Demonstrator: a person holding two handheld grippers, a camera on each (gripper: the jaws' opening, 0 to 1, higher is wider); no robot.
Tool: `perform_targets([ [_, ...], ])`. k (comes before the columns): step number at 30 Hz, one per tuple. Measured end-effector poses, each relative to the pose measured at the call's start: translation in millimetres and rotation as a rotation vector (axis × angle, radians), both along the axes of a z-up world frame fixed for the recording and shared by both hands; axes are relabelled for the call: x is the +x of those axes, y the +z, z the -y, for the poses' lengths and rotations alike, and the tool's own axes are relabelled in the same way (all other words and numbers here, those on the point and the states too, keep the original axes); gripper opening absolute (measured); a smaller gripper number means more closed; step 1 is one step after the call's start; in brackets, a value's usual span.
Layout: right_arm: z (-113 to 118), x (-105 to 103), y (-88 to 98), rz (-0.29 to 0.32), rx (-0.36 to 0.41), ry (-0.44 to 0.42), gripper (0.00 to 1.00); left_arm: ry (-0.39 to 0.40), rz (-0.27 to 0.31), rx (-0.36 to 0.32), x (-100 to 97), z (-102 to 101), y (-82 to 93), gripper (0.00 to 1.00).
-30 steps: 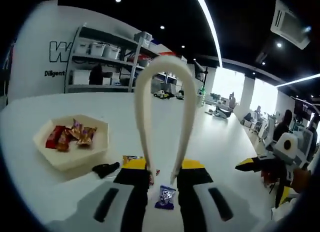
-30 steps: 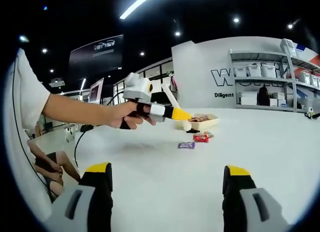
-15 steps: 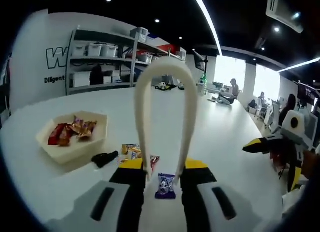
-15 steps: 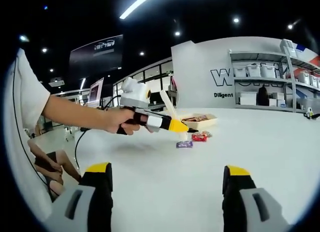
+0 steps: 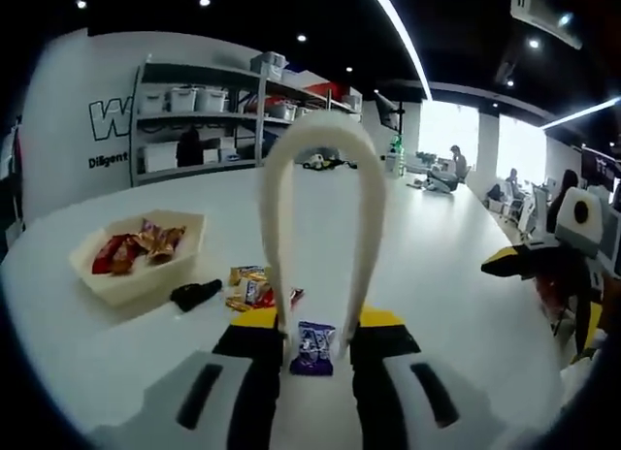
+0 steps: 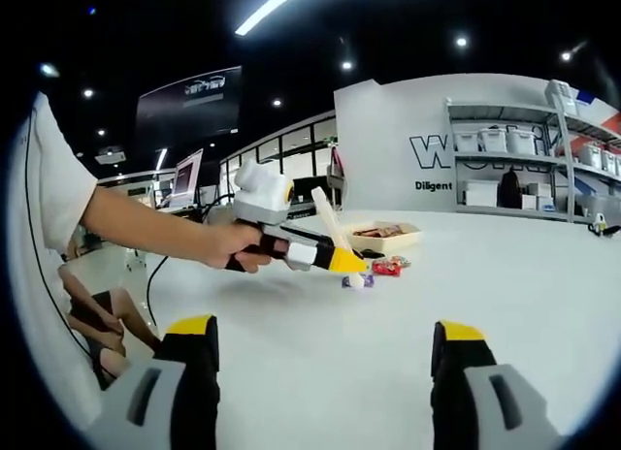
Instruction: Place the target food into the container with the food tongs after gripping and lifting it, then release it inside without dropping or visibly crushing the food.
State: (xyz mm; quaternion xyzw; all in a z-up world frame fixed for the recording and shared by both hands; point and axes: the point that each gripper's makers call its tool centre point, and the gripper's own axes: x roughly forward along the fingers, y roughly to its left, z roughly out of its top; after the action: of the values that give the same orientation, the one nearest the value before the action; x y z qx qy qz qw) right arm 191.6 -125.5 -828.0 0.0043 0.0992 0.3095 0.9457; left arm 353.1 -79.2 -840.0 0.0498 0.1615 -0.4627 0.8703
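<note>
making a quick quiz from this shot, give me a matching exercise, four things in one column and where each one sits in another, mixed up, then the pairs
Things:
1. purple candy packet
2. white tray
3. black object
4. food tongs

Places:
A. on the table just beside the tray
B. between the tong tips, lying on the table
C. held in the left gripper, loop rising upward
D. on the table, holding red and gold wrapped snacks

Pairs: 1-B, 2-D, 3-A, 4-C
</note>
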Motion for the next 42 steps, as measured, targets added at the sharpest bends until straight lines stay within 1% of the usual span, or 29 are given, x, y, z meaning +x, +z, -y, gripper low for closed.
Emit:
perform_targets([
  [1, 0, 0, -0.1, 0.001, 0.0, -0.001, 0.88, 0.0, -0.002, 0.005, -0.2, 0, -0.5, 0.22],
  [2, -1, 0, -0.6, 0.0, -0.001, 0.0, 0.88, 0.015, -0.044, 0.008, -1.6, -3, -3.1, 0.2],
  [3, -2, 0, -0.9, 0.0, -0.003, 0.0, 0.88, 0.025, -0.062, 0.01, -1.4, -5, -4.7, 0.19],
  [4, -3, 0, -1.6, 0.0, -0.006, 0.002, 0.88, 0.022, -0.059, 0.002, -0.1, -6, -4.6, 0.18],
  [5, -4, 0, -1.8, -0.001, -0.007, 0.004, 0.88, 0.028, -0.061, 0.012, 1.3, -9, -6.1, 0.18],
  [7, -7, -1, -1.9, -0.001, -0.007, 0.011, 0.88, 0.016, -0.051, 0.018, -2.0, -9, -7.6, 0.17],
  [10, -10, -2, -2.3, -0.002, -0.009, 0.018, 0.87, 0.036, -0.05, 0.016, -2.6, -10, -7.6, 0.17],
  [11, -10, -2, -2.2, -0.001, -0.009, 0.018, 0.87, 0.042, -0.058, 0.005, -2.1, -9, -7.2, 0.17],
  [12, -11, -3, -2.4, -0.002, -0.01, 0.02, 0.87, 0.042, -0.051, 0.01, -1.2, -9, -6.6, 0.17],
  [14, -11, -4, -2.1, -0.001, -0.013, 0.021, 0.87, 0.043, -0.044, 0.013, -0.7, -8, -6.1, 0.17],
  [15, -11, -5, -1.5, 0.001, -0.014, 0.02, 0.87, 0.048, -0.032, 0.02, 0.7, -9, -5.6, 0.17],
  [16, -10, -6, -1.2, 0.0, -0.012, 0.018, 0.87, 0.033, -0.029, 0.022, 0.6, -8, -5.8, 0.17],
  [18, -7, -6, -0.8, 0.002, -0.011, 0.009, 0.87, 0.041, -0.035, 0.023, 1.9, -9, -5.7, 0.17],
  [19, -6, -7, -0.6, 0.002, -0.011, 0.007, 0.87, 0.04, -0.041, 0.022, 1.7, -10, -5.0, 0.17],
  [20, -6, -7, -0.1, 0.002, -0.009, 0.005, 0.87, 0.043, -0.054, 0.004, 1.3, -10, -2.8, 0.17],
  [21, -5, -7, 0.3, 0.003, -0.009, 0.003, 0.87, 0.02, -0.094, -0.007, -3.4, -8, -3.7, 0.17],
  [22, -5, -7, 1.1, 0.005, -0.009, 0.001, 0.87, 0.021, -0.108, 0.004, -4.2, -9, -3.3, 0.17],
  [23, -5, -7, 1.3, 0.005, -0.009, 0.001, 0.87, 0.024, -0.068, -0.009, -1.5, -11, 5.3, 0.17],
  [26, -6, -6, 2.0, 0.006, -0.009, -0.001, 0.87, 0.025, -0.07, -0.035, 2.3, -16, 21.6, 0.17],
  [28, -7, -5, 1.6, 0.005, -0.012, 0.002, 0.87, 0.036, -0.056, -0.04, 6.2, -20, 30.4, 0.18],
  [31, -8, -5, 2.1, 0.007, -0.011, 0.003, 0.87, 0.054, -0.03, -0.044, 16.6, -29, 40.4, 0.18],
  [32, -8, -4, 2.4, 0.008, -0.009, 0.001, 0.87, 0.056, -0.046, -0.045, 21.1, -32, 43.2, 0.18],
  [33, -8, -4, 2.3, 0.008, -0.01, 0.001, 0.87, 0.065, -0.041, -0.05, 25.2, -35, 46.0, 0.18],
  [34, -8, -3, 2.2, 0.008, -0.01, 0.001, 0.87, 0.074, -0.019, -0.054, 30.1, -37, 50.6, 0.18],
  [36, -8, -3, 2.0, 0.007, -0.011, 0.002, 0.87, 0.08, -0.021, -0.053, 34.9, -41, 55.2, 0.18],
  [38, -10, -2, 2.5, 0.008, -0.012, 0.005, 0.87, 0.098, -0.014, -0.053, 44.9, -45, 60.5, 0.18],
  [39, -11, -1, 2.5, 0.009, -0.013, 0.008, 0.87, 0.115, -0.002, -0.049, 53.4, -49, 64.0, 0.18],
  [41, -11, 1, 1.7, 0.008, -0.016, 0.009, 0.87, 0.134, -0.021, -0.055, 64.2, -51, 65.5, 0.18],
  [42, -10, 1, 1.1, 0.008, -0.018, 0.007, 0.87, 0.14, -0.021, -0.057, 68.4, -52, 66.3, 0.18],
])
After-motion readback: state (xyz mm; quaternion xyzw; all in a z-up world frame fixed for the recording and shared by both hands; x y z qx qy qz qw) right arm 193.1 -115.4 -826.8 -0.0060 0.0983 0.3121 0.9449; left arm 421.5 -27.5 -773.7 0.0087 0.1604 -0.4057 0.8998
